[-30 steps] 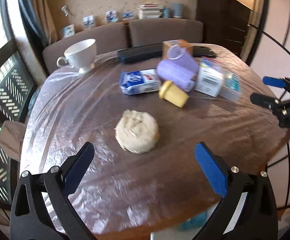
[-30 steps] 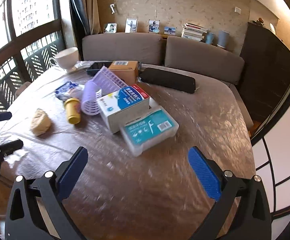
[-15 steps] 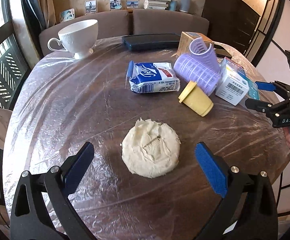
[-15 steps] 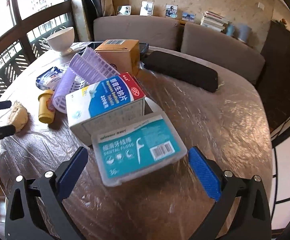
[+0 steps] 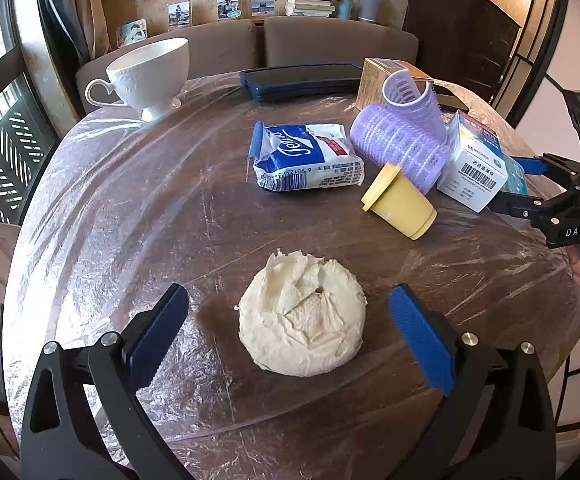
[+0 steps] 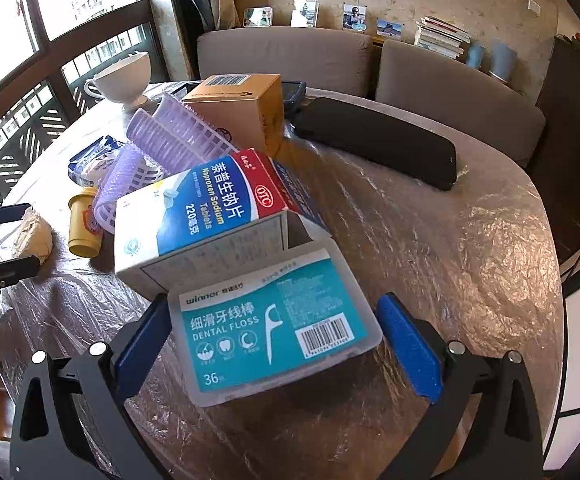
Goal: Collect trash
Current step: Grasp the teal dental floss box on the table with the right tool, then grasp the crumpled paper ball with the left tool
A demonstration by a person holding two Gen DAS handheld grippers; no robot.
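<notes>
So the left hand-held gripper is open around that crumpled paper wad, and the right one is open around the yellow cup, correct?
Not quite. The right hand-held gripper is open around the dental floss box, not the yellow cup, as the right wrist view shows. The left hand-held gripper is indeed open around the crumpled paper wad.

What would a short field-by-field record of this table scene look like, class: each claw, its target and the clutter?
left claw: open, straddling the crumpled paper wad
right claw: open, around the dental floss box
behind floss box: medicine box, purple hair rollers
lying on side: yellow cup
far edge: white teacup
surface: table under clear plastic film
</notes>
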